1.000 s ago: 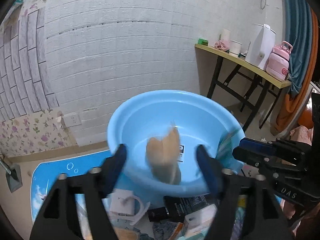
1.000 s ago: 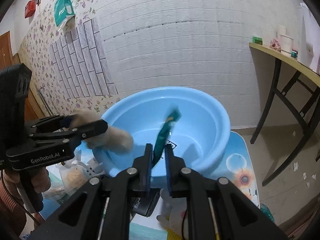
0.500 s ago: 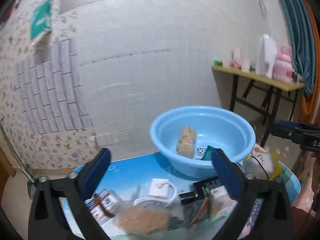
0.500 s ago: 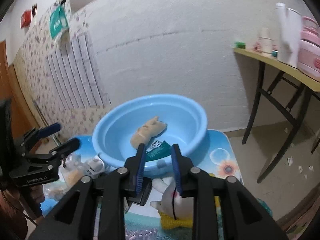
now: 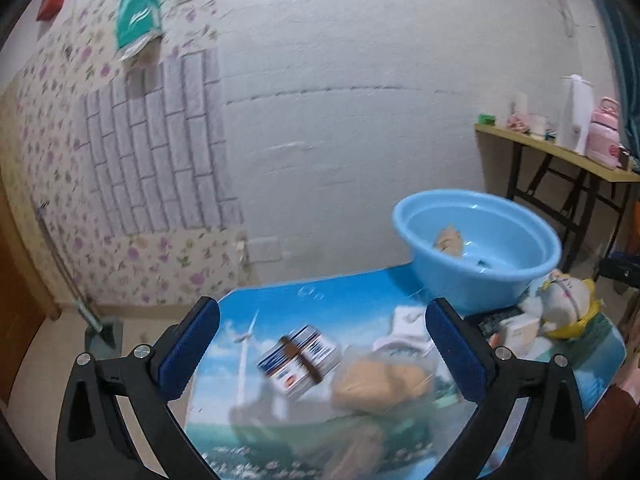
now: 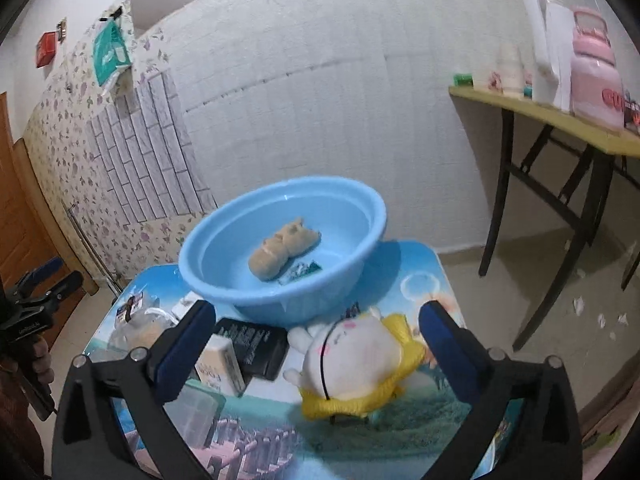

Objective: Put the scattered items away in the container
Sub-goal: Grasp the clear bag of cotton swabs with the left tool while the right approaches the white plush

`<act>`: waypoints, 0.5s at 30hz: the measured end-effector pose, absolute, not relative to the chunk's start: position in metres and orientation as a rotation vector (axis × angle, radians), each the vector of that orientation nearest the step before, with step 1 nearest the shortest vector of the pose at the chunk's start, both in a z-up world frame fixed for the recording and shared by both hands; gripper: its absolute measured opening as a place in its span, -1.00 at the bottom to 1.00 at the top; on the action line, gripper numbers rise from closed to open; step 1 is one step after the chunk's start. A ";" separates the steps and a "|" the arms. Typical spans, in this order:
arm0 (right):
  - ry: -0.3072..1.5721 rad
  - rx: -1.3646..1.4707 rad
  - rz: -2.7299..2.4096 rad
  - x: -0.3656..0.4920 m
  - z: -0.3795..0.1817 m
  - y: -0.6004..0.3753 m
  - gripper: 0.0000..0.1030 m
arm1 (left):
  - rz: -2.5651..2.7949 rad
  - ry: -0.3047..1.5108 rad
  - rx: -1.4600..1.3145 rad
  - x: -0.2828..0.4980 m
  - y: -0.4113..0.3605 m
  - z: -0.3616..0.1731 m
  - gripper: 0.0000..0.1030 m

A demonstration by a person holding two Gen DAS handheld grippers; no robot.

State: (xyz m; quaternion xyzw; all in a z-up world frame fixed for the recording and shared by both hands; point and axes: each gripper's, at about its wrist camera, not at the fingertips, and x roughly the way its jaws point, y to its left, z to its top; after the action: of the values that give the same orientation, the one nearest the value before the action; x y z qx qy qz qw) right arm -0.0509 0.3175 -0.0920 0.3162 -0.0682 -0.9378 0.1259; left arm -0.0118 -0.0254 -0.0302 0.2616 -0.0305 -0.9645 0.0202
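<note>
Both claws gaping wide, holding nothing.
Right claw (image 6: 316, 346), jaws just opening, hovering over plush toy (image 6: 356, 356); left claw (image 5: 320, 344) over tabletop (image 5: 280, 304); basin (image 6: 280, 240) holding tan toy (image 6: 280, 250).

White brick-pattern wall (image 5: 360, 100) behind, floral wallpaper (image 5: 48, 152) to its left. Green packet (image 5: 138, 20) hangs high on it. Yellow-topped folding table (image 6: 560, 116) at right carries a pink container (image 6: 594, 68), white cups (image 6: 510, 68). Wooden door (image 6: 16, 216) far left.

wall (image 6: 320, 60): white brick, floral paper | side table (image 6: 560, 112): wooden, black legs | floor (image 6: 540, 300): pale, maybe tiled
</note>
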 end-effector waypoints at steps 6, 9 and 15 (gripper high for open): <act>-0.040 0.956 -2.748 -0.043 -0.110 0.299 1.00 | -2.923 -0.091 0.954 -0.004 -0.039 -0.065 1.00; -0.084 1.000 -2.728 -0.045 -0.117 0.303 1.00 | -2.899 -0.117 1.010 0.001 -0.039 -0.081 1.00; -0.078 1.031 -2.739 -0.046 -0.120 0.310 1.00 | -2.902 -0.070 1.118 0.004 -0.040 -0.106 1.00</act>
State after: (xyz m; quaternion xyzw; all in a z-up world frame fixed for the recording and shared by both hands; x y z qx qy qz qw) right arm -0.0464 0.3097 -0.1201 0.3502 -0.0265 -0.9302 0.1069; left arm 0.0038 -0.0401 -0.1057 0.3594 -0.0225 -0.9328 0.0153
